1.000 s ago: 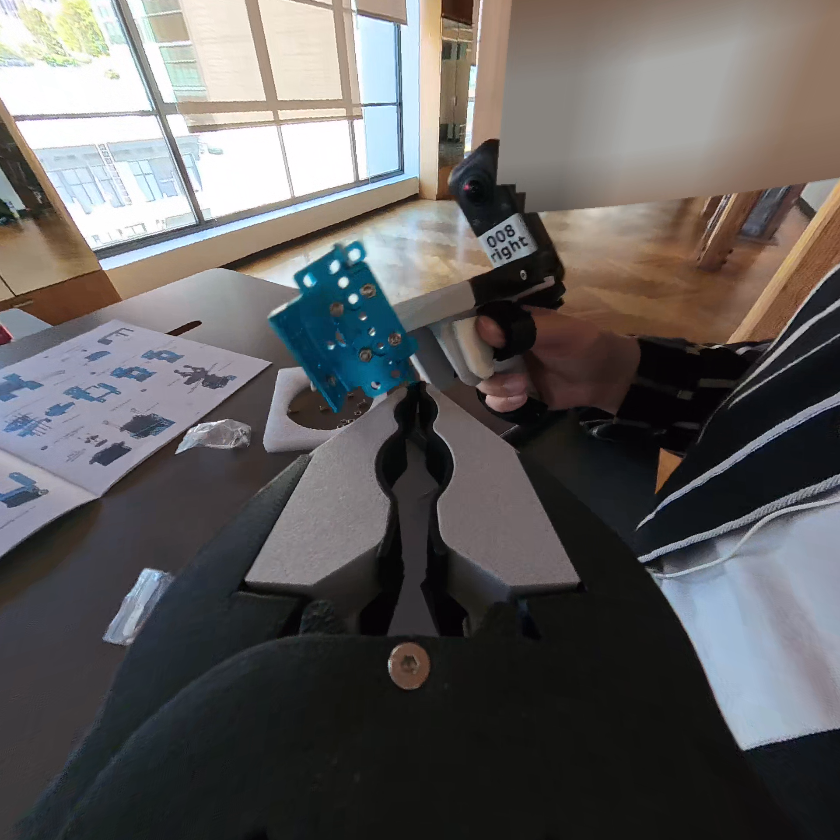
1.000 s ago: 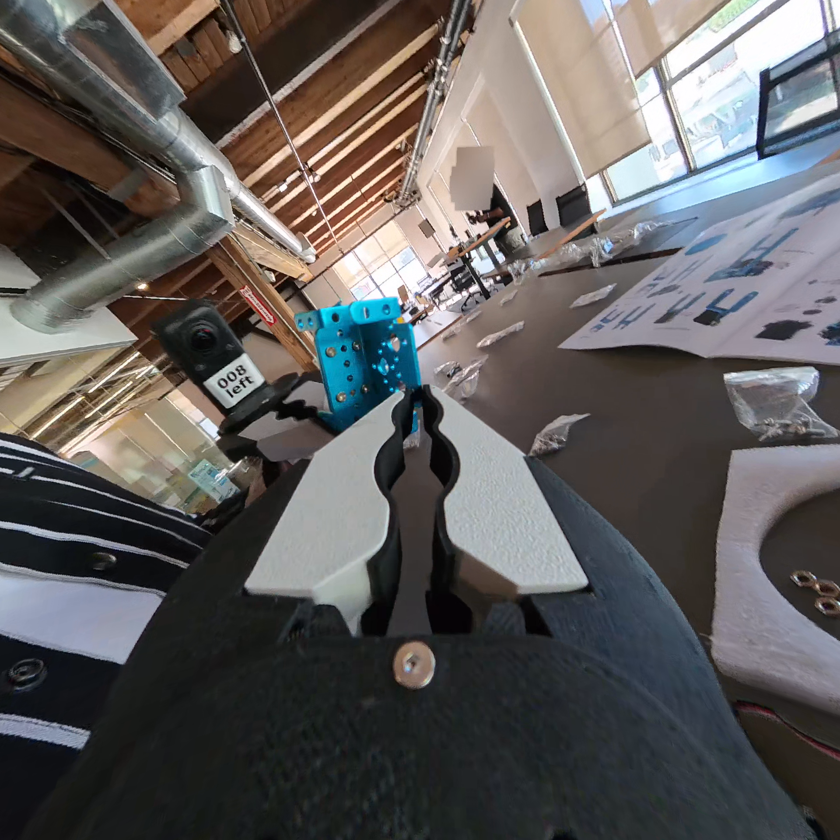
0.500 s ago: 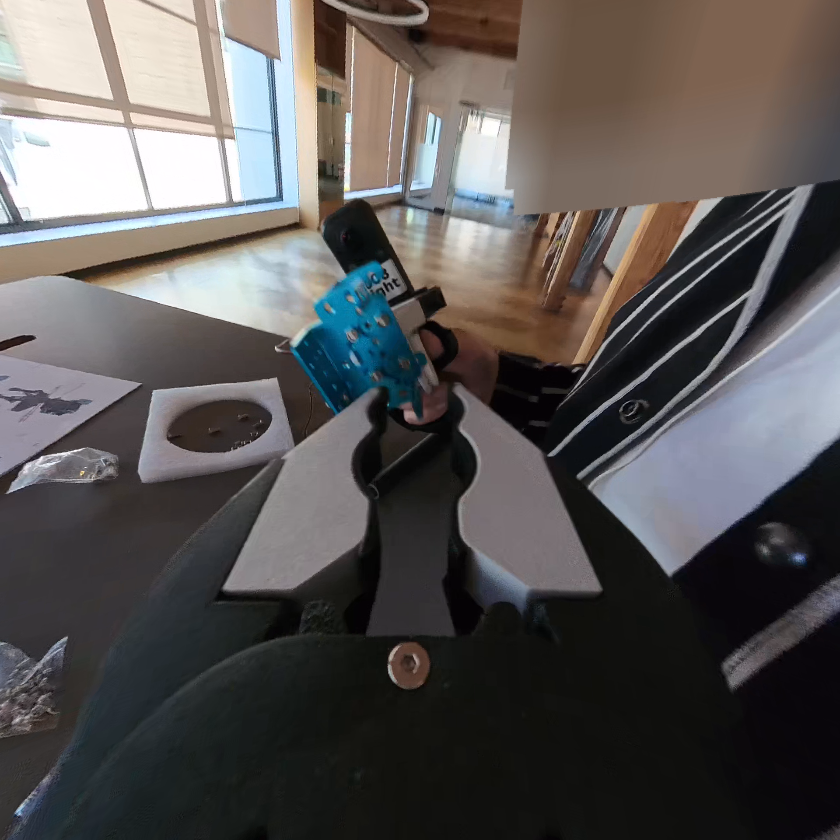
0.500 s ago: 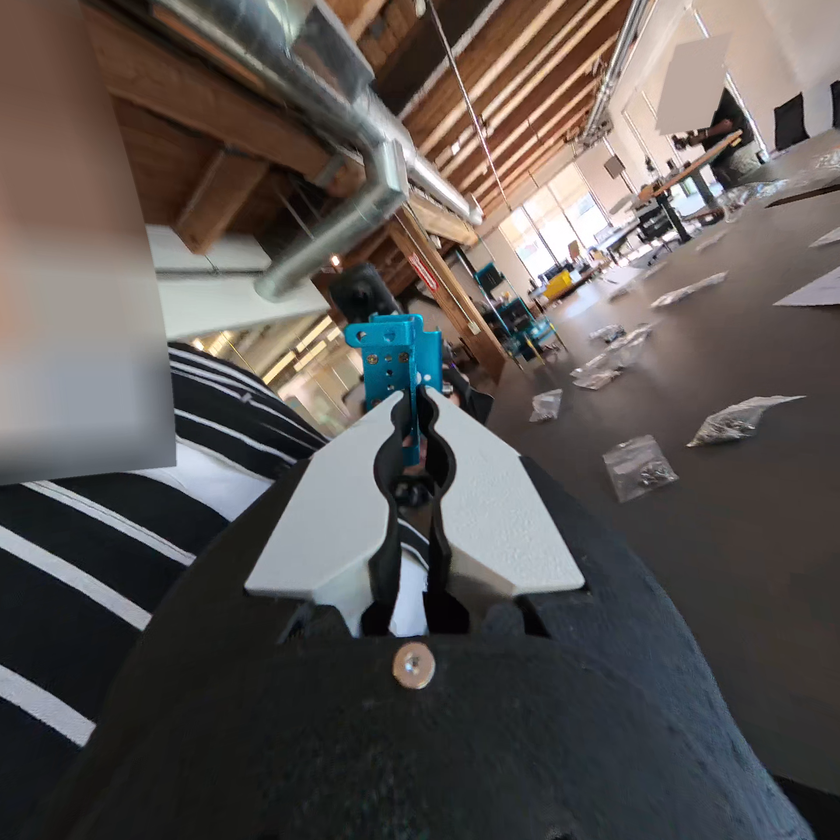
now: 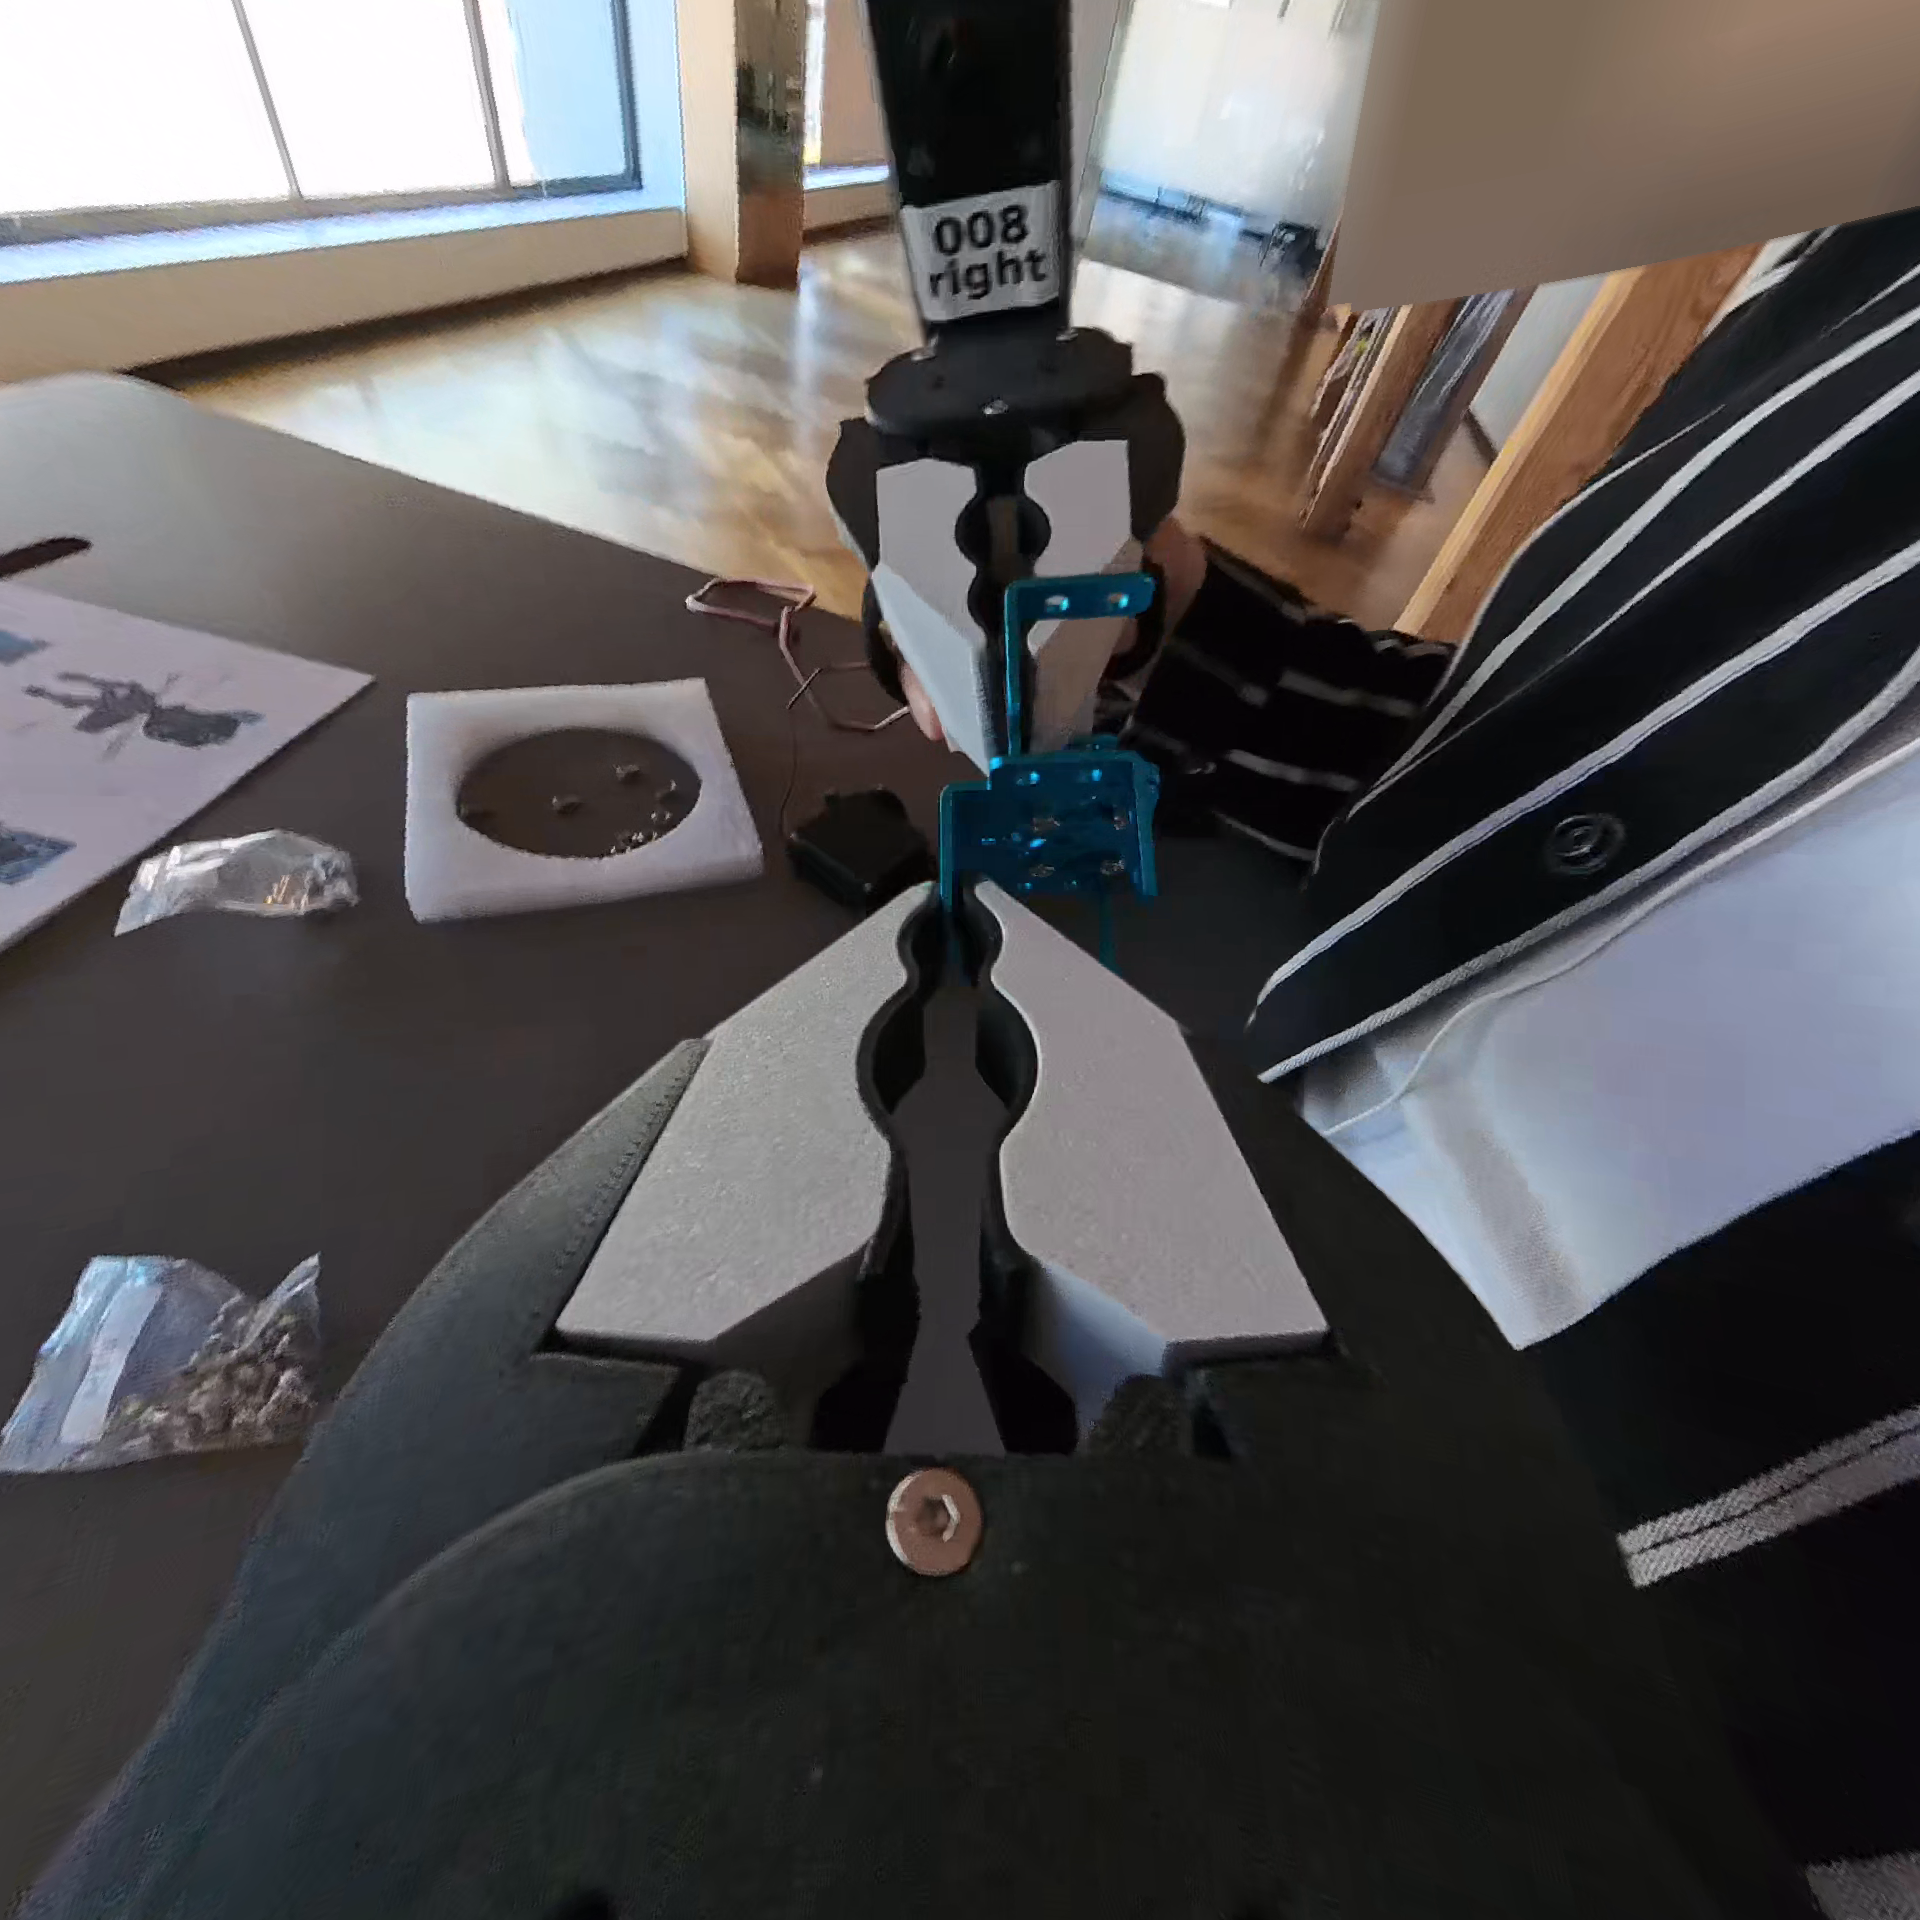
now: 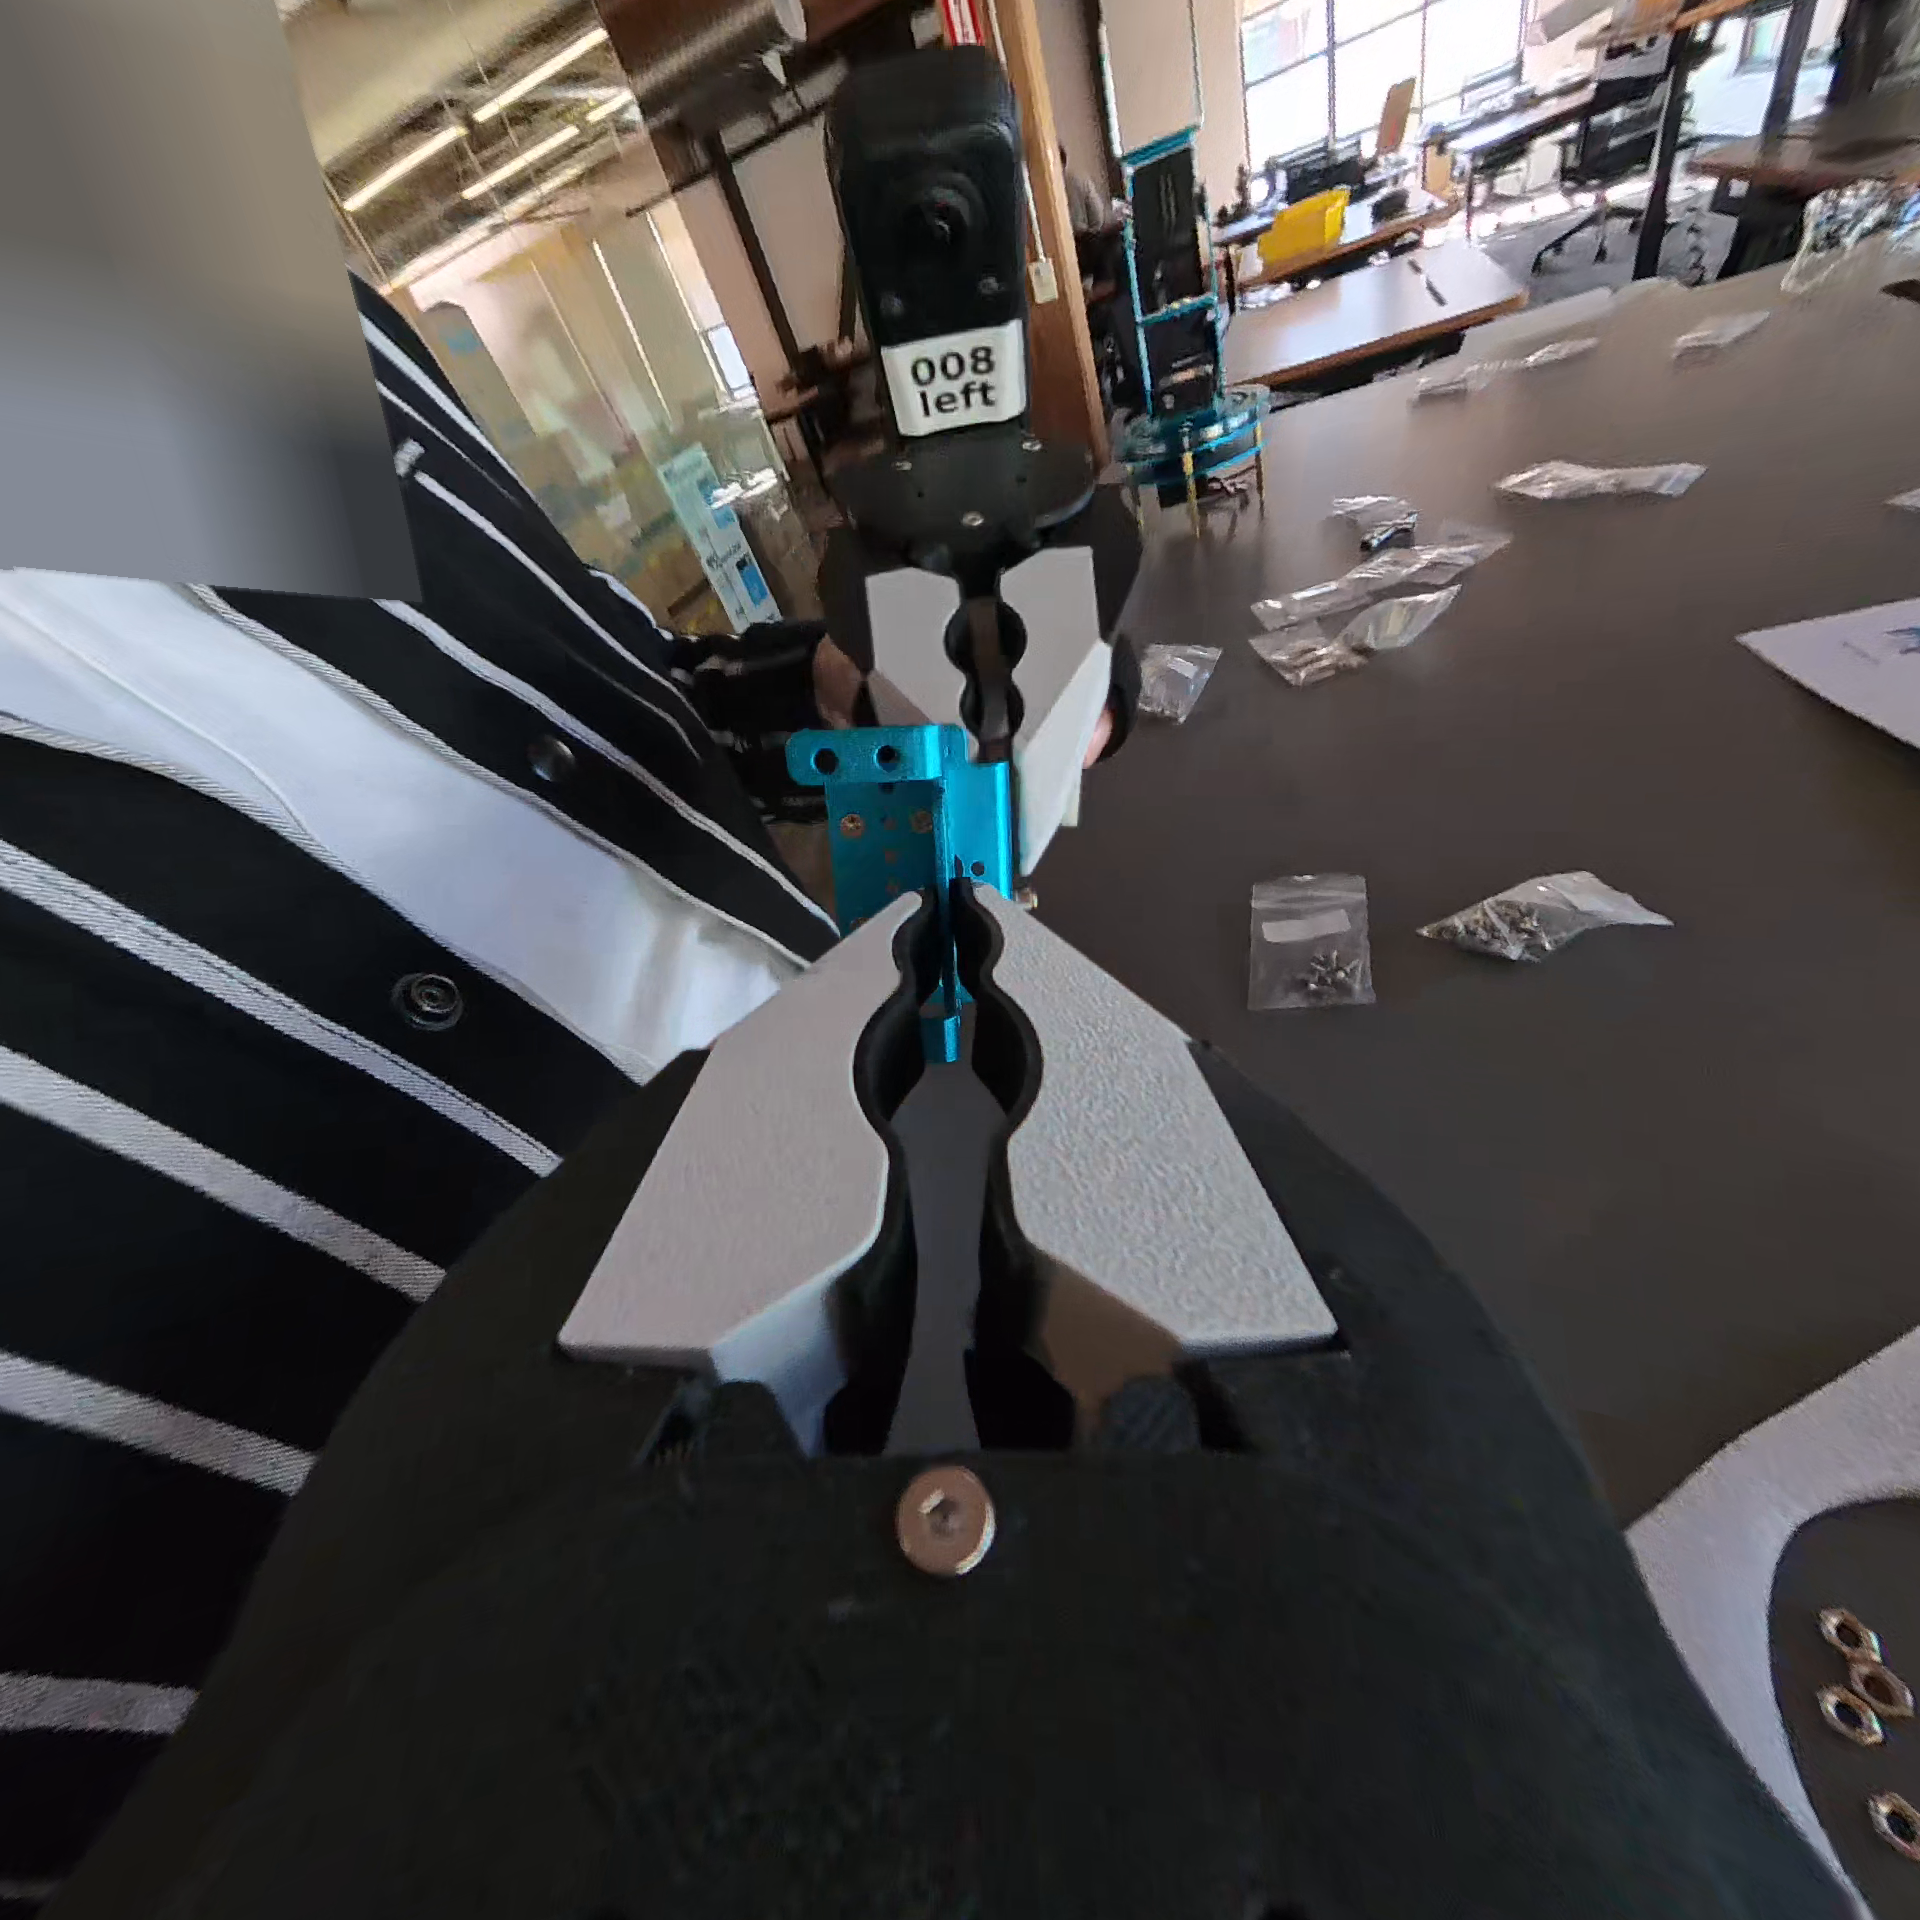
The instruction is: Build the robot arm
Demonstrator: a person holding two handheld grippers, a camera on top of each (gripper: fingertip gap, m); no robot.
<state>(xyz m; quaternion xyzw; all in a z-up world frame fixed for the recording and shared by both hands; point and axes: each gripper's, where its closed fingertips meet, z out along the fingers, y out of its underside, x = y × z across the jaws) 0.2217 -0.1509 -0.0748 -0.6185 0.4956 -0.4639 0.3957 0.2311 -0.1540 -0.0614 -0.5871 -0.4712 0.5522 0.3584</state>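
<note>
A blue metal bracket assembly [image 5: 1049, 831] with many holes and screws hangs in the air above the dark table [image 5: 416, 1039]. My left gripper [image 5: 961, 909] is shut on its near lower edge. My right gripper [image 5: 1013, 727] faces me from the far side and is shut on the upper angled part. In the right wrist view the right gripper [image 6: 951, 909] pinches a thin flange of the bracket [image 6: 894, 821], and the left gripper [image 6: 992, 769] holds it from the opposite side. The two grippers point at each other, nearly tip to tip.
A white foam square [image 5: 582, 883] with nuts in its round cut-out lies left, beside a small black motor [image 5: 857, 847] with a wire. Hardware bags [image 5: 239, 883] [image 6: 1309, 940] and an instruction sheet [image 5: 125, 717] lie around. A person's striped shirt [image 5: 1558, 831] is close. Less than 4 cm separates the two grippers' tips.
Both grippers have swung round to face each other head-on. The bracket has turned with them, from side-on to edge-on between the tips. Both stay shut on it.
</note>
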